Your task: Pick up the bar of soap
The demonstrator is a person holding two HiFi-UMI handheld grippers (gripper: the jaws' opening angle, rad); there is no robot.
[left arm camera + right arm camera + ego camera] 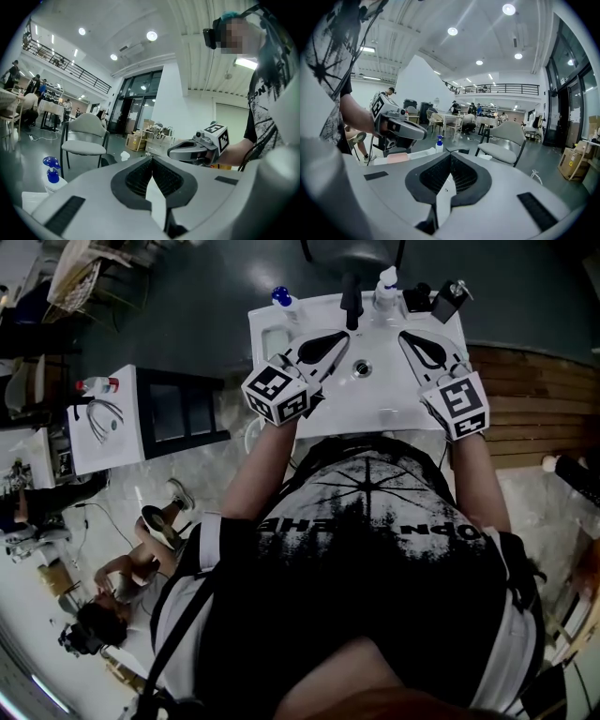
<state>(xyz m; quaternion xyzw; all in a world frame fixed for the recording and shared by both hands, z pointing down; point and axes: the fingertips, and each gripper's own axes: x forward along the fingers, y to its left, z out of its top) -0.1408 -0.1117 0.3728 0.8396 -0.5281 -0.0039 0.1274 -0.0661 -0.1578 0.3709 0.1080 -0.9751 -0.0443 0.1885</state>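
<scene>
Pink soap bar (pixel 397 158) (print unreadable)

The bar of soap (pixel 397 157) sits half hidden behind the right tool (pixel 450 159).

1. The left gripper (pixel 330 343) is held out in front of the body, with its jaws closed together and nothing between them.
2. The right gripper (pixel 418 345) is level with it but apart from it, and its jaws are also closed and empty.
3. The tips of the two grippers lean a little toward each other.
4. The left forearm (pixel 267 460) and the right forearm (pixel 473 474) are bare and stretched forward.
</scene>
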